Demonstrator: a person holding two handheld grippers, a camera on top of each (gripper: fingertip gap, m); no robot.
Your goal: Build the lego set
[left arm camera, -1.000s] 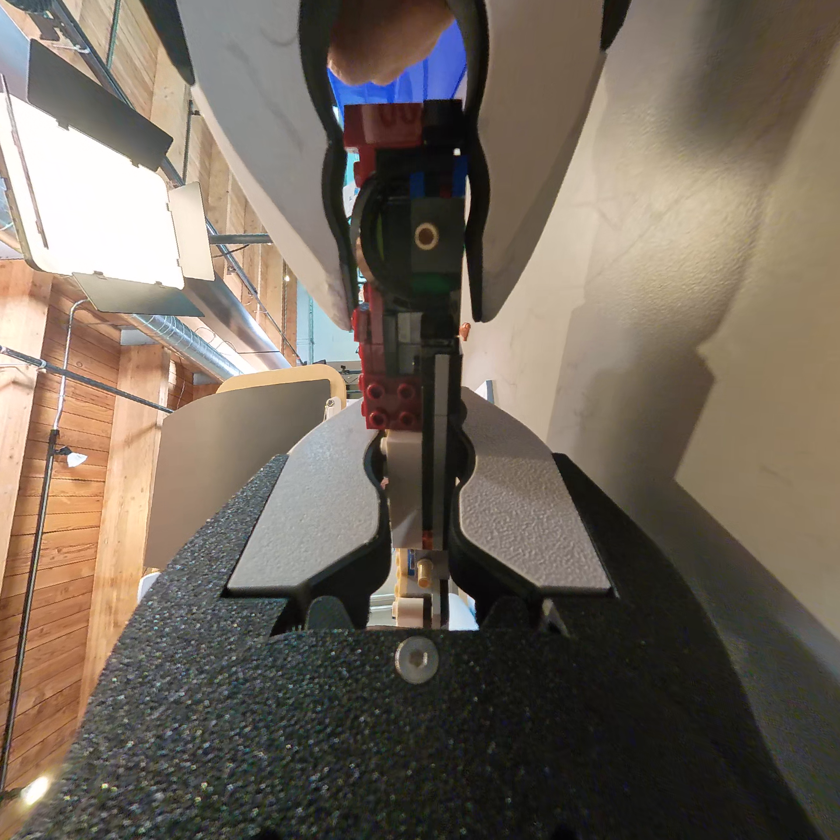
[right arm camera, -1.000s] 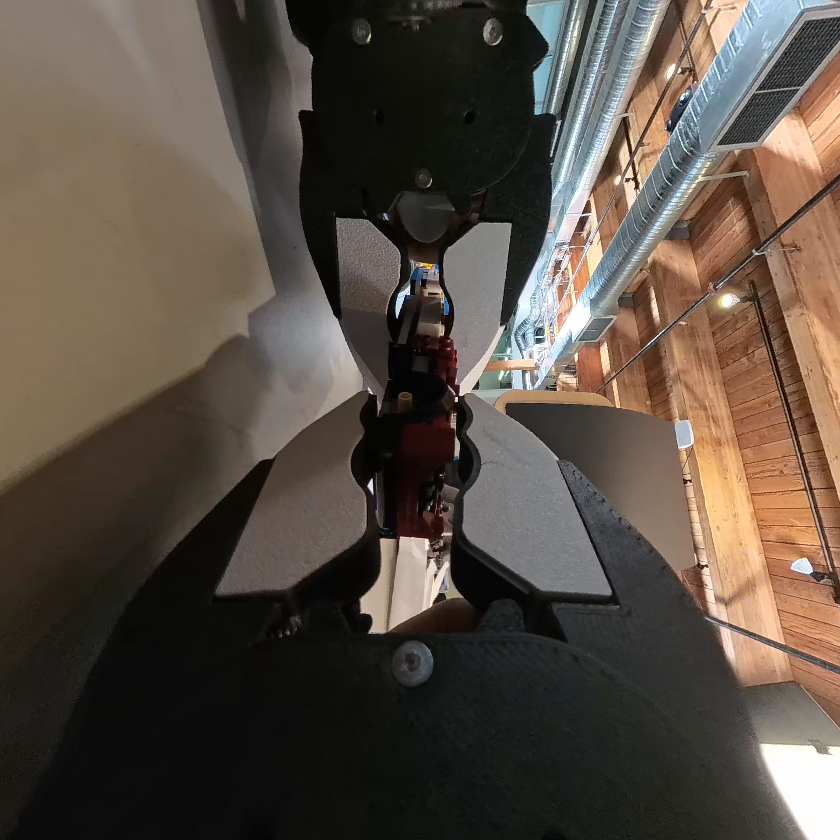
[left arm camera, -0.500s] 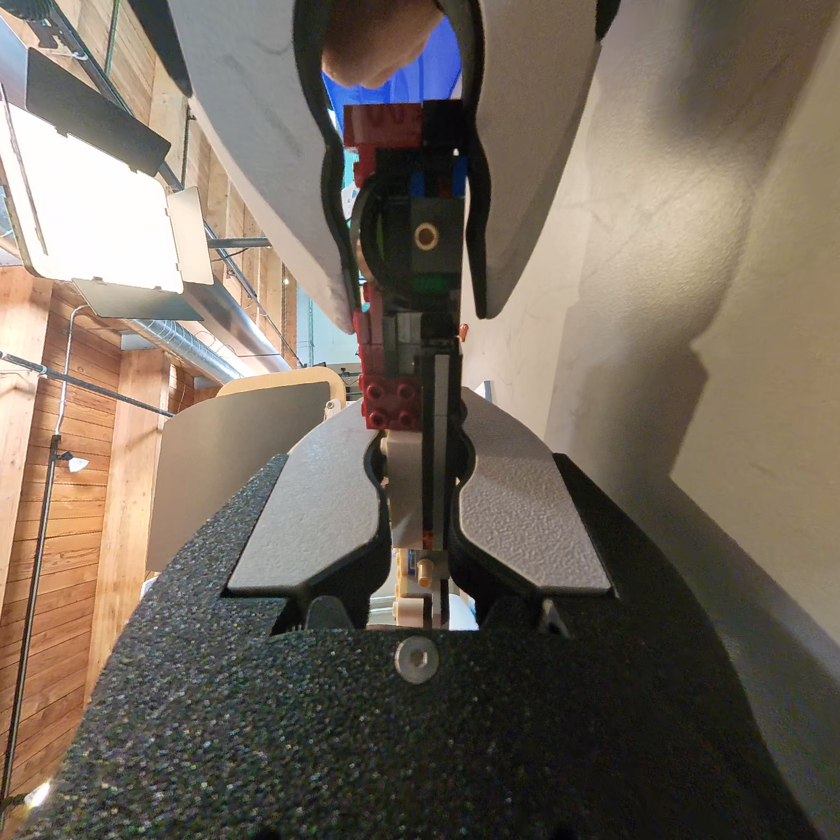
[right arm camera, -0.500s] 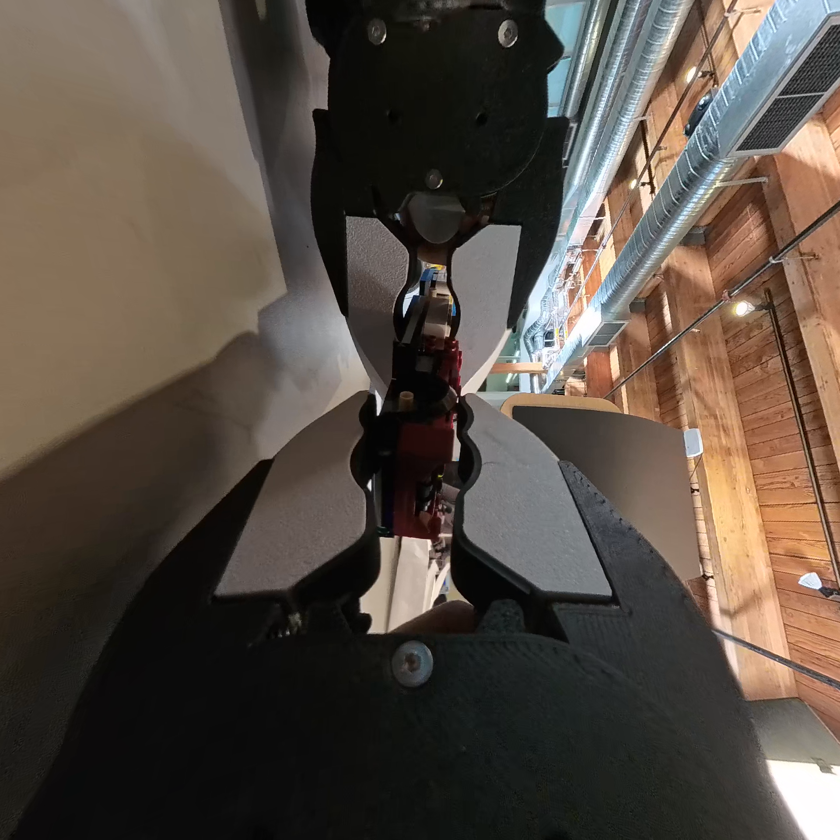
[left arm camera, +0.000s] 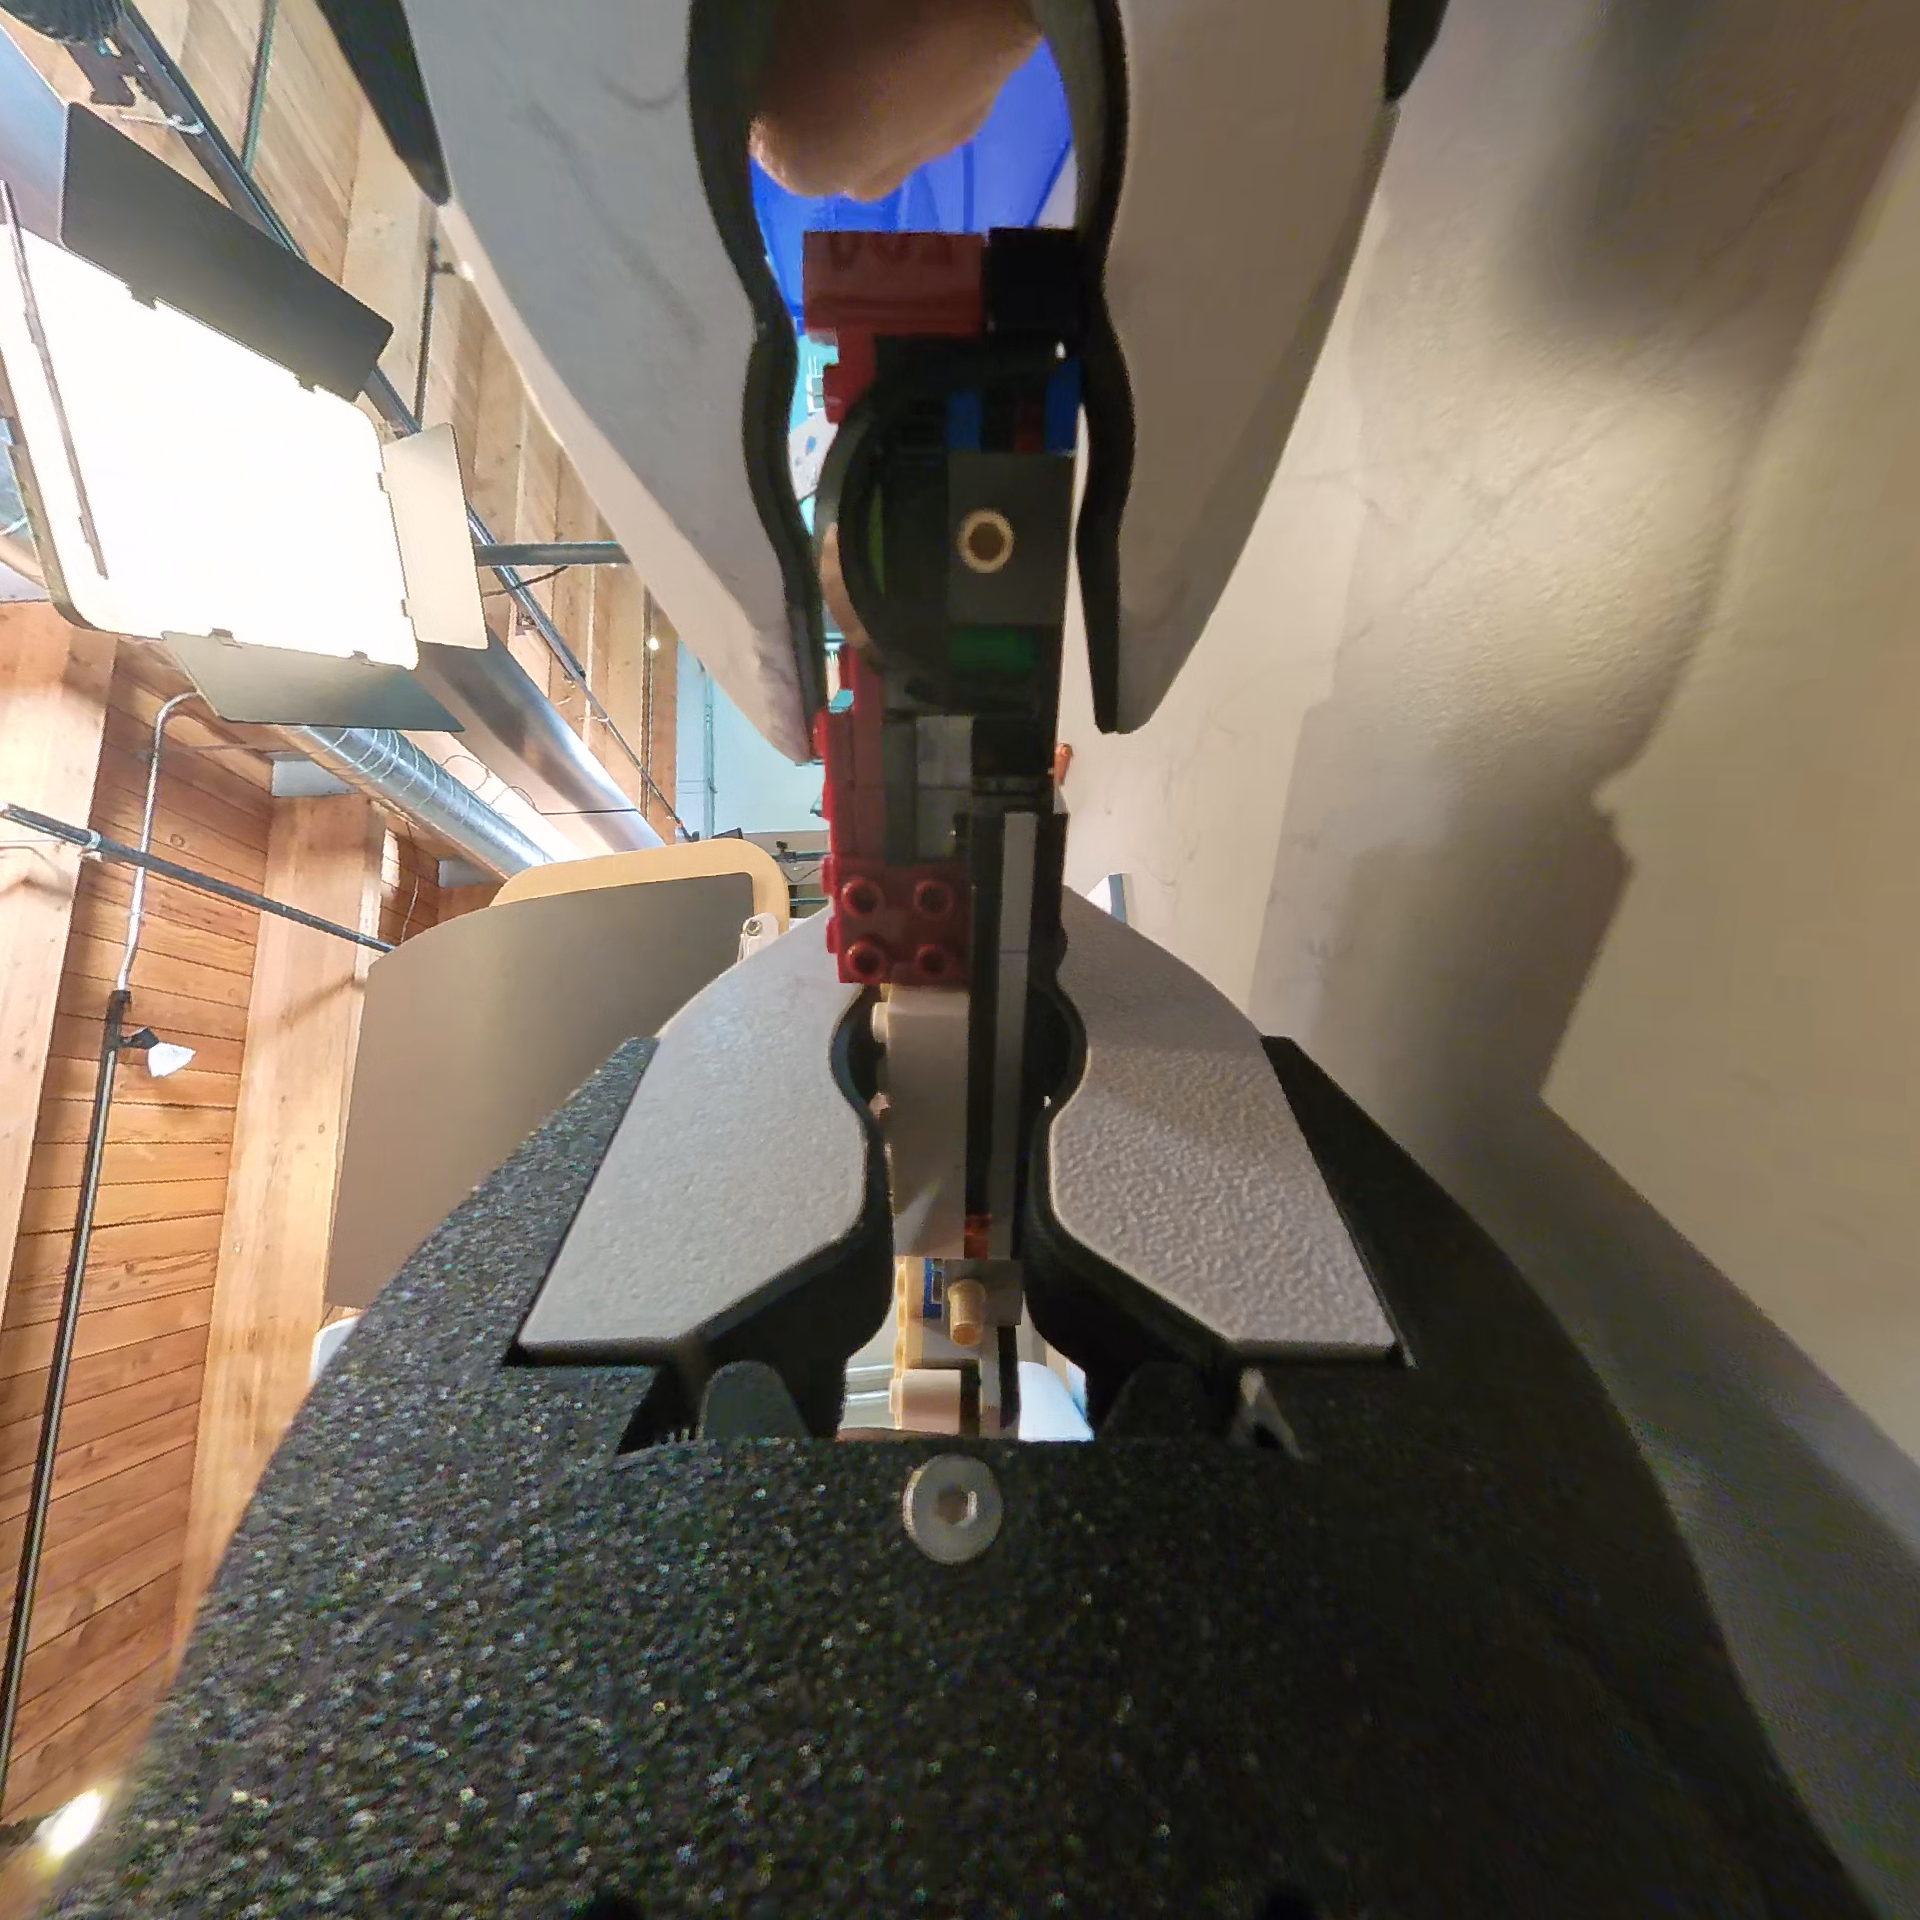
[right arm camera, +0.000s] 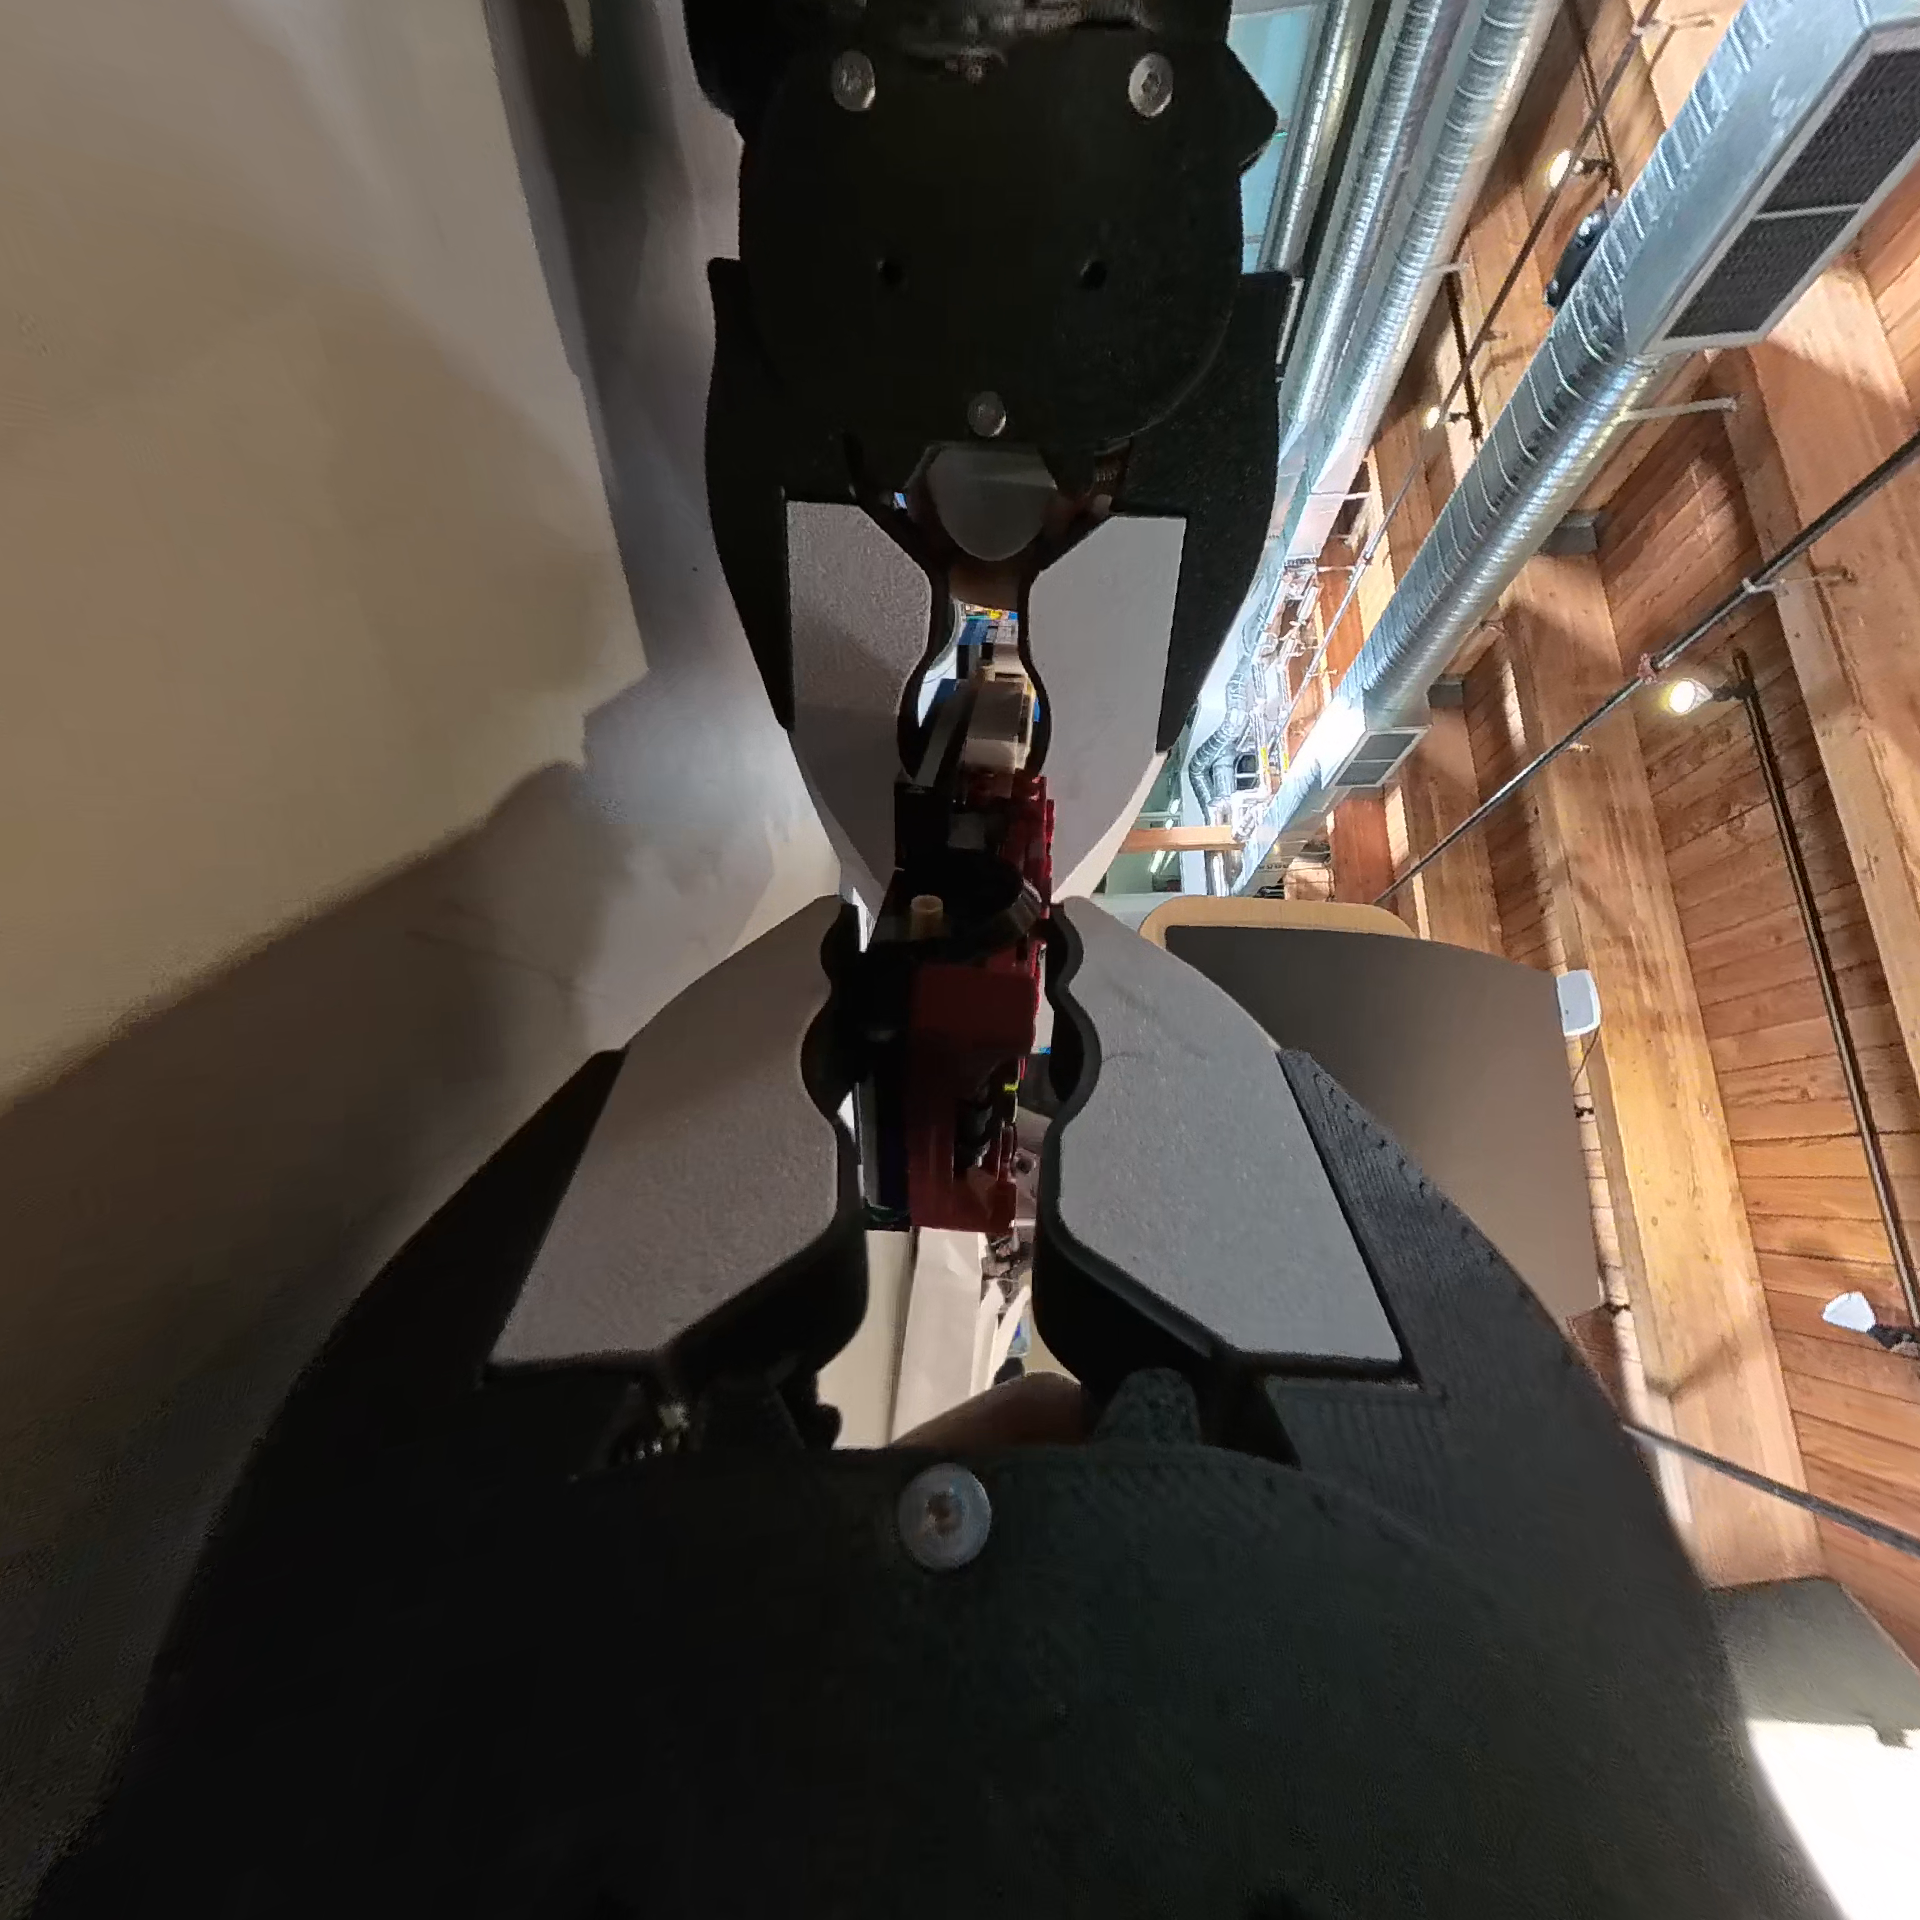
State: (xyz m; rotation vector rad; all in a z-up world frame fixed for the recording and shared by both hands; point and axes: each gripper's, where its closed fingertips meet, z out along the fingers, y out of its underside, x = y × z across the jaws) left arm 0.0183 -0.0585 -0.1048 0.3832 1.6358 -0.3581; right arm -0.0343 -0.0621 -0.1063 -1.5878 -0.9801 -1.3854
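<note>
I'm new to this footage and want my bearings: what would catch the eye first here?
A long toy-brick model in red, black and grey at mid-frame, clamped at either end by the left gripper and the right gripper, which face each other. To the side, a bright studio light panel against wood-plank walls.

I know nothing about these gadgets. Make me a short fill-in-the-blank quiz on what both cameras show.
1. Both grippers clamp one toy model built of ____ bricks.
2. The left gripper and right gripper grip the brick model from ____ ends.
3. The square four-stud brick by the left jaws is ____.

Missing words: plastic; opposite; red
</note>
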